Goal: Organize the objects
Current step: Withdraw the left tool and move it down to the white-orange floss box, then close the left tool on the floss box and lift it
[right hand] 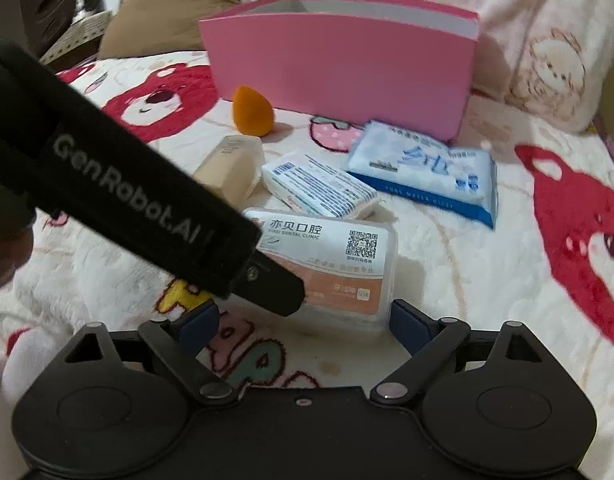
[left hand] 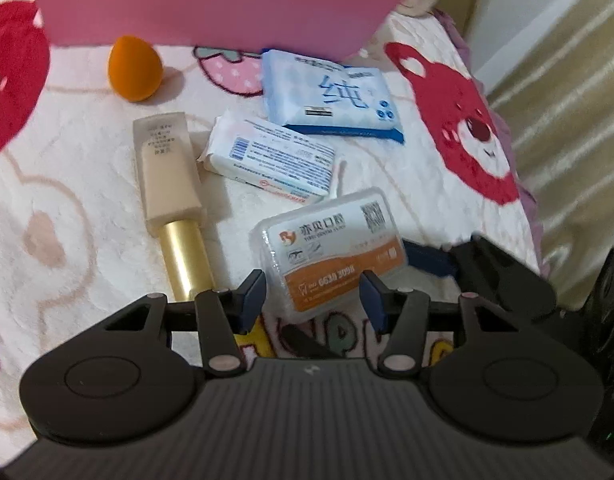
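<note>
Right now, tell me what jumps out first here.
The pink box stands at the back of the bear-print blanket, with an orange sponge just before it. Nearest, both open grippers, left and right, close in on the clear dental case.

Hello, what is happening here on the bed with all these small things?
A person holds two grippers over a blanket. Both are open around the clear dental floss box: the left gripper and the right gripper. Neither has closed on it yet. The foundation tube, orange sponge, tissue pack and wipes pack lie loose before the pink box.
</note>
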`<move>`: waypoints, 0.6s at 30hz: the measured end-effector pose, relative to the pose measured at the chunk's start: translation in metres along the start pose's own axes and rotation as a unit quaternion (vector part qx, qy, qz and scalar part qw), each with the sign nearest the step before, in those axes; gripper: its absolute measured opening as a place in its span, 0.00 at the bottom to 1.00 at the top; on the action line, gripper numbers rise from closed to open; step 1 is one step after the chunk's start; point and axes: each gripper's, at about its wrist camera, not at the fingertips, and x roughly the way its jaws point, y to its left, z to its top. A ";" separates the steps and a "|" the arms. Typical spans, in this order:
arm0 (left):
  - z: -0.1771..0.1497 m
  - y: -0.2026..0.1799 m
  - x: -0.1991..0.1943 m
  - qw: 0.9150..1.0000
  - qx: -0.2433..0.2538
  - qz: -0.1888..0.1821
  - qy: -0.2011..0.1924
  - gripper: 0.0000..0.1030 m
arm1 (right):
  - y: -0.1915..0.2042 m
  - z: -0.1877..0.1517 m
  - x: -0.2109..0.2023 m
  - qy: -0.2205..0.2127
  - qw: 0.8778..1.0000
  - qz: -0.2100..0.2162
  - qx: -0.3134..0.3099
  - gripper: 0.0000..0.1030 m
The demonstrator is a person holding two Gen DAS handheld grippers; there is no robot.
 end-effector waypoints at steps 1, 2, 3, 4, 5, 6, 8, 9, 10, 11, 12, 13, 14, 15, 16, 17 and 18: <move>0.000 0.002 0.002 1.000 -0.017 -0.004 -0.001 0.52 | -0.001 0.000 0.003 0.002 1.000 0.001 0.013 0.93; 0.000 0.004 0.003 1.000 -0.031 -0.007 -0.004 0.52 | -0.001 -0.001 0.004 -0.002 1.000 -0.002 0.021 0.94; 0.001 0.005 0.003 0.999 -0.038 -0.009 -0.006 0.52 | 0.001 -0.001 0.004 -0.006 1.000 -0.007 0.026 0.94; 0.001 0.006 0.003 0.999 -0.042 -0.011 -0.008 0.52 | 0.002 -0.001 0.003 -0.007 0.999 -0.009 0.030 0.94; 0.001 0.007 0.002 0.999 -0.044 -0.013 -0.010 0.51 | 0.004 0.000 0.002 -0.008 0.999 -0.010 0.032 0.94; 0.000 0.008 0.002 0.999 -0.045 -0.016 -0.012 0.51 | 0.005 0.000 0.001 -0.008 0.999 -0.014 0.032 0.94; -0.002 0.009 0.000 0.999 -0.044 -0.019 -0.017 0.49 | 0.008 0.000 0.000 -0.005 0.999 -0.020 0.032 0.94; -0.003 0.009 -0.001 0.999 -0.042 -0.021 -0.019 0.48 | 0.008 0.000 -0.002 -0.007 0.999 -0.021 0.038 0.94; -0.003 0.008 -0.002 0.999 -0.039 -0.022 -0.020 0.48 | 0.007 0.000 -0.003 -0.008 0.999 -0.020 0.047 0.95; -0.004 0.008 -0.003 0.999 -0.036 -0.022 -0.020 0.47 | 0.007 0.001 -0.004 -0.007 0.998 -0.019 0.056 0.95; -0.004 0.007 -0.005 0.999 -0.035 -0.023 -0.019 0.47 | 0.007 0.002 -0.005 -0.004 0.998 -0.019 0.061 0.95; -0.005 0.007 -0.006 0.999 -0.034 -0.025 -0.018 0.47 | 0.008 0.002 -0.007 -0.003 0.998 -0.020 0.063 0.95; -0.005 0.007 -0.007 0.999 -0.035 -0.027 -0.017 0.47 | 0.009 0.002 -0.010 -0.005 0.998 -0.022 0.065 0.95; -0.006 0.006 -0.009 0.999 -0.035 -0.030 -0.016 0.47 | 0.009 0.004 -0.012 -0.007 0.998 -0.023 0.065 0.95; -0.006 0.006 -0.011 0.999 -0.034 -0.031 -0.016 0.46 | 0.010 0.004 -0.014 -0.008 0.998 -0.025 0.062 0.95; -0.007 0.005 -0.014 0.999 -0.032 -0.033 -0.017 0.46 | 0.012 0.005 -0.016 -0.008 0.998 -0.027 0.057 0.95; -0.008 0.004 -0.018 0.999 -0.029 -0.034 -0.020 0.46 | 0.015 0.006 -0.019 -0.007 0.998 -0.029 0.052 0.95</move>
